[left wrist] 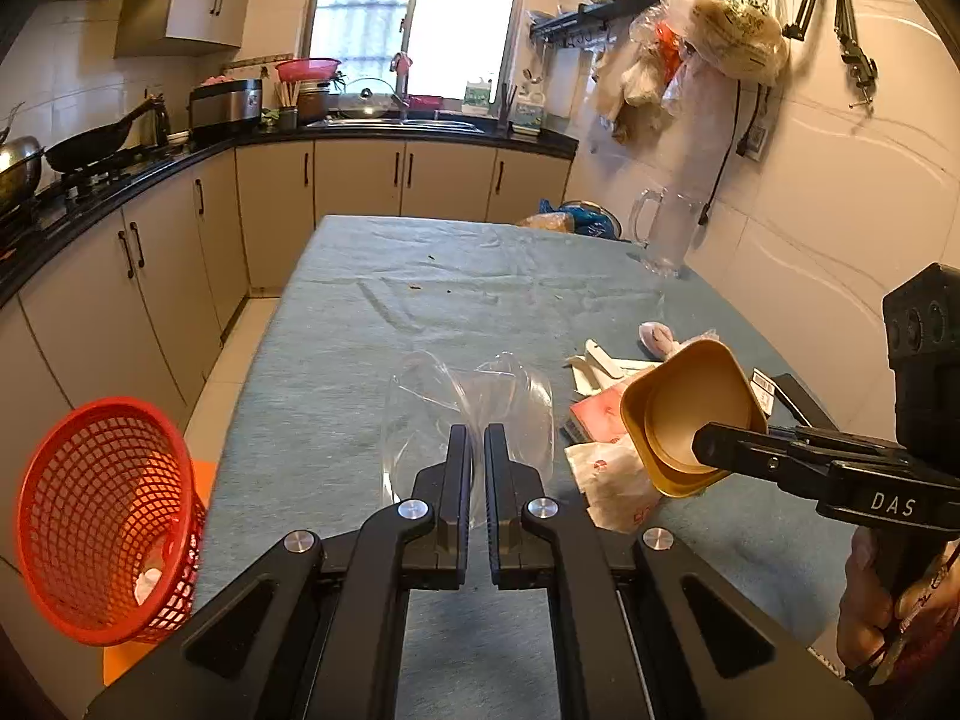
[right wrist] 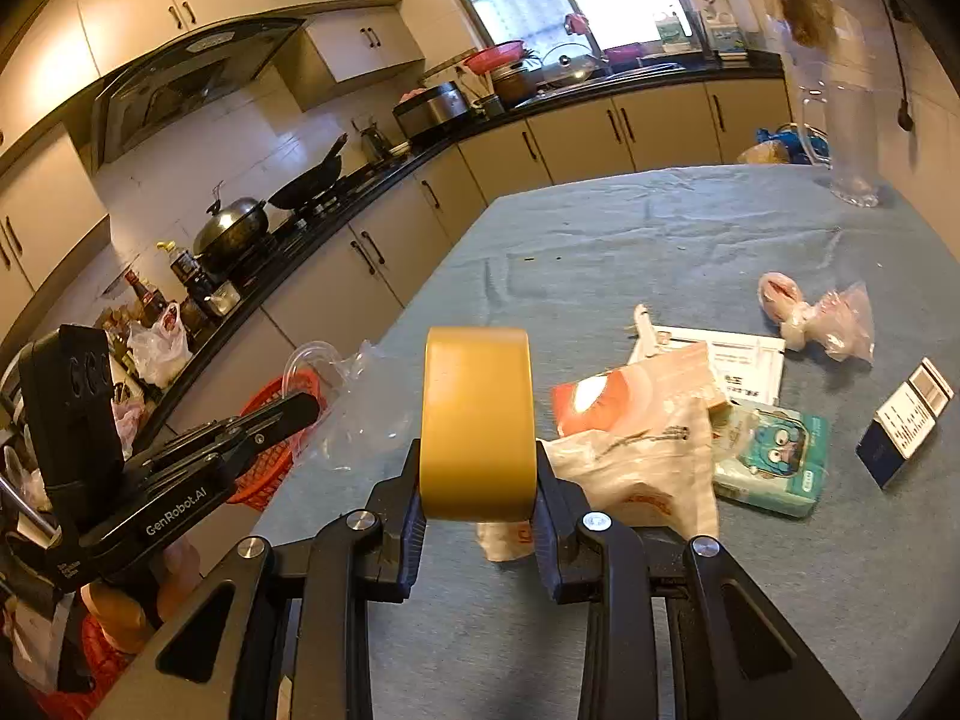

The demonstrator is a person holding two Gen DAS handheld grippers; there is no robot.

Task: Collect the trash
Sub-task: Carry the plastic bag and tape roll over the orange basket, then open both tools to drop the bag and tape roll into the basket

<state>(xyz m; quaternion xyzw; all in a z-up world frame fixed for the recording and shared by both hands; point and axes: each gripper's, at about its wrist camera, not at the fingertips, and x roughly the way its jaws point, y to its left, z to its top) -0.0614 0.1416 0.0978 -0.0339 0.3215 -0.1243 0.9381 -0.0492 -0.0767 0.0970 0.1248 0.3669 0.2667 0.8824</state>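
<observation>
Left tongs point(left wrist: 477, 450), bottom centre of left view, pinch a clear crumpled plastic container point(left wrist: 468, 402). Right tongs point(right wrist: 477, 480) clamp a yellow square plastic bowl point(right wrist: 477, 420). Red mesh basket point(left wrist: 102, 516) waits lower left, beyond the tabletop point(left wrist: 360, 312) edge. Best: carry both over the basket mouth before letting go; remaining wrappers point(right wrist: 648, 456) come later.

A table point(right wrist: 600, 252) under a wrinkled blue-grey cloth carries a litter pile toward its right edge: white wrappers point(right wrist: 636, 468), a teal packet point(right wrist: 774, 456), an envelope point(right wrist: 738, 360), a pink bag point(right wrist: 816, 318), a dark box point(right wrist: 906, 426). A glass jug point(left wrist: 666, 234) stands at the far right corner.
</observation>
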